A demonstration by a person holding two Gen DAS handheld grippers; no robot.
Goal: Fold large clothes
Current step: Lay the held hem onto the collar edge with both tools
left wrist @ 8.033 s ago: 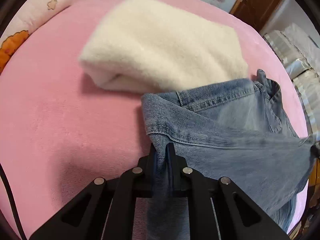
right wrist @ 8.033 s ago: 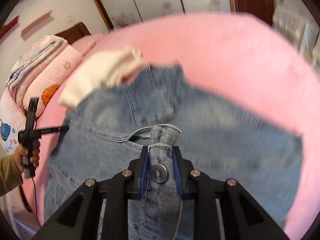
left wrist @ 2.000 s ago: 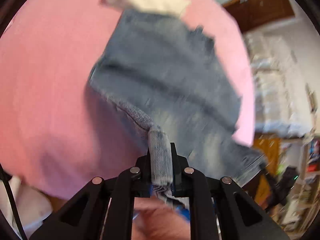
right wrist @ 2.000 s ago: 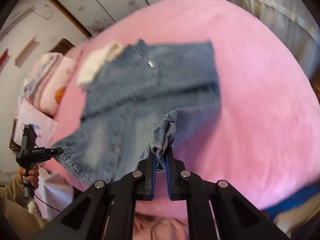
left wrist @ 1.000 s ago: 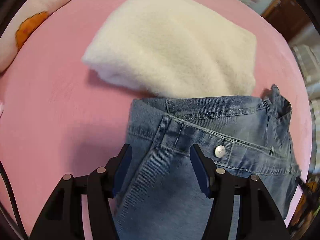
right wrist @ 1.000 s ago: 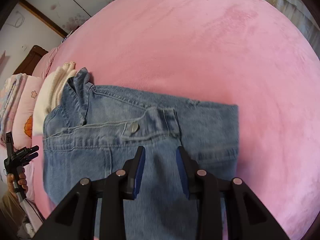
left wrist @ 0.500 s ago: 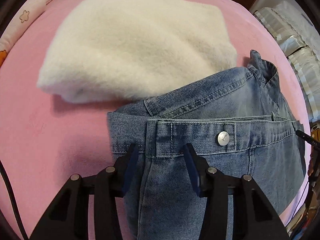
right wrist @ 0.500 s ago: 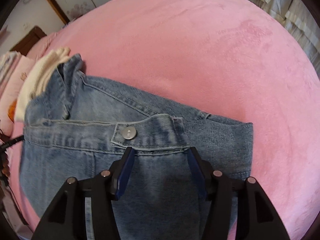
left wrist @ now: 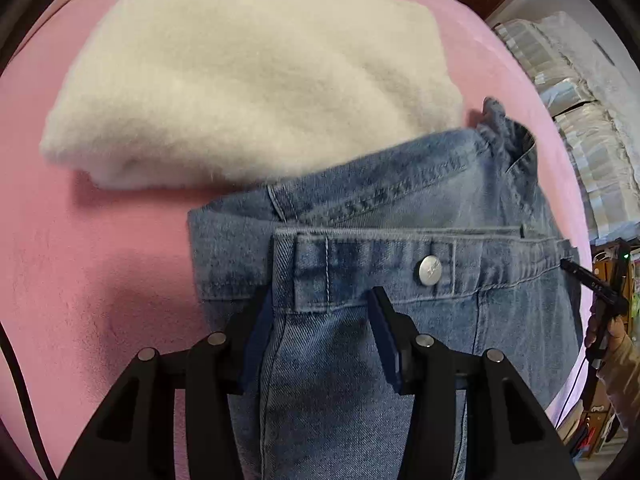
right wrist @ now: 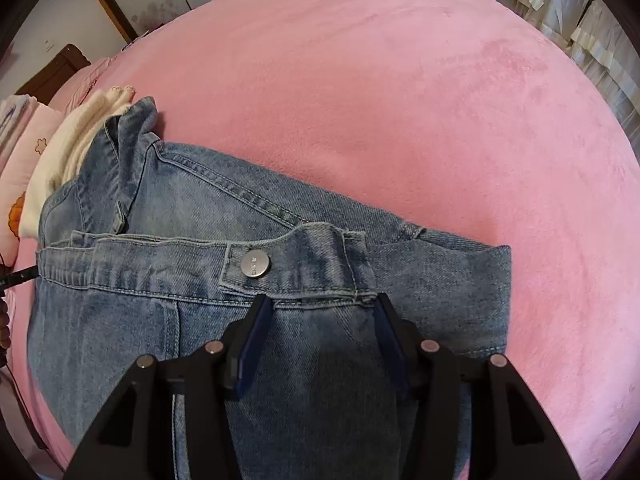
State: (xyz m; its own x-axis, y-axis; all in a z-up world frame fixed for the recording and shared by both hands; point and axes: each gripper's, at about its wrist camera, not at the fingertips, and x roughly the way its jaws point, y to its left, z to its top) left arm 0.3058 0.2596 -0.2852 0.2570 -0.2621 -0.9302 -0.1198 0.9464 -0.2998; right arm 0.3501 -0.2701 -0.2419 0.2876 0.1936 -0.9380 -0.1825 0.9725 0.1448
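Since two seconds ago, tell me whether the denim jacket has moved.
Yes. The denim jacket then hung from both shut grippers; now it lies folded on the pink bed, its far edge against the cream blanket.

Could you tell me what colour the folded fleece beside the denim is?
Cream fleece, best in the left wrist view.

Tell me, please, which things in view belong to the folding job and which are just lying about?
In the job:
- jeans, folded on the bed
- left gripper, open over the denim
- right gripper, open, its jaws lately narrowed a little

Lying about:
- cream fleece, already folded
- pillow
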